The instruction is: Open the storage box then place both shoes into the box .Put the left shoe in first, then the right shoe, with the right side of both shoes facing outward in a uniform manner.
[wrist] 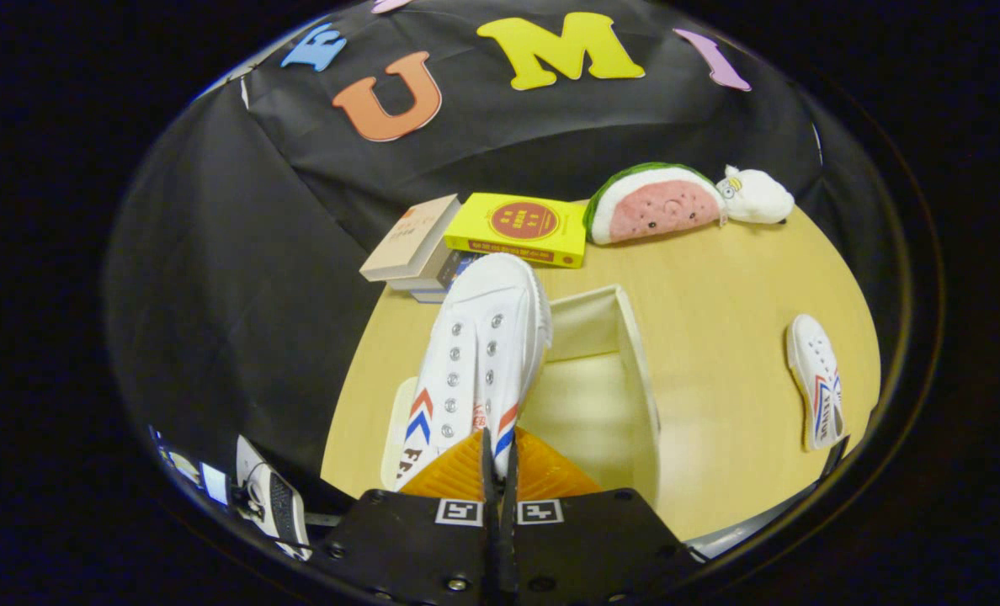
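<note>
A: How far along is this?

B: The storage box [609,396] is sitting open near the middle of the bench [719,286], so that step is looking done. The claw [498,459] is clenching the heel edge of one shoe [483,353], holding it over the box's left side; it isn't resting inside yet.

A: And the second?

B: The other shoe [818,391] is lying by the bench's right edge, waiting its turn.

A: Materials?

B: Both shoes are showing white canvas, metal eyelets, and red and blue chevrons. The box is looking pale, stiff and straight-walled. The bench is looking like smooth light wood.
</note>
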Motion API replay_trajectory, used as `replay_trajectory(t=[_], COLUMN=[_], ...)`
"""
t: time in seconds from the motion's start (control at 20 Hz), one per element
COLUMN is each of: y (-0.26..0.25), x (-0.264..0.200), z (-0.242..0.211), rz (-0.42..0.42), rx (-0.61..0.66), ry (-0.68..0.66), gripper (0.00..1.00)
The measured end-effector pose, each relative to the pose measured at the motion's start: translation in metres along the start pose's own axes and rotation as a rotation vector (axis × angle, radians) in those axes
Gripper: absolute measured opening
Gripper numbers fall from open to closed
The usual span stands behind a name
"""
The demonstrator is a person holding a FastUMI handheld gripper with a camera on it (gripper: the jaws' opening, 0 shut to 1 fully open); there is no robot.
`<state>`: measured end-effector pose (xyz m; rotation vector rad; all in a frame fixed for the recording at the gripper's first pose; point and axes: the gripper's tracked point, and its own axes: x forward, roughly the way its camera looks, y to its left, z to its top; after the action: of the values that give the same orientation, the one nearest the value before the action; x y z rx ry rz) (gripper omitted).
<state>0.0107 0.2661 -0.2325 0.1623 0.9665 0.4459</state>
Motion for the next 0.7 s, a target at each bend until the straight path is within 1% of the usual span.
replay_trajectory(t=[0.1, 0.3, 0.55, 0.6, 0.7], y=[0.0, 0.003, 0.004, 0.006, 0.014], x=[0.013, 0.035, 0.047, 0.049, 0.051], z=[-0.01, -0.03, -0.034, -0.033, -0.027], rz=[-0.025, -0.039, -0.048, -0.048, -0.01], rx=[-0.02, -0.013, -0.041, -0.039, -0.028], ry=[0.019, 0.069, 0.086, 0.087, 0.069], gripper=[0.0, 0.0, 0.0, 0.02, 0.14])
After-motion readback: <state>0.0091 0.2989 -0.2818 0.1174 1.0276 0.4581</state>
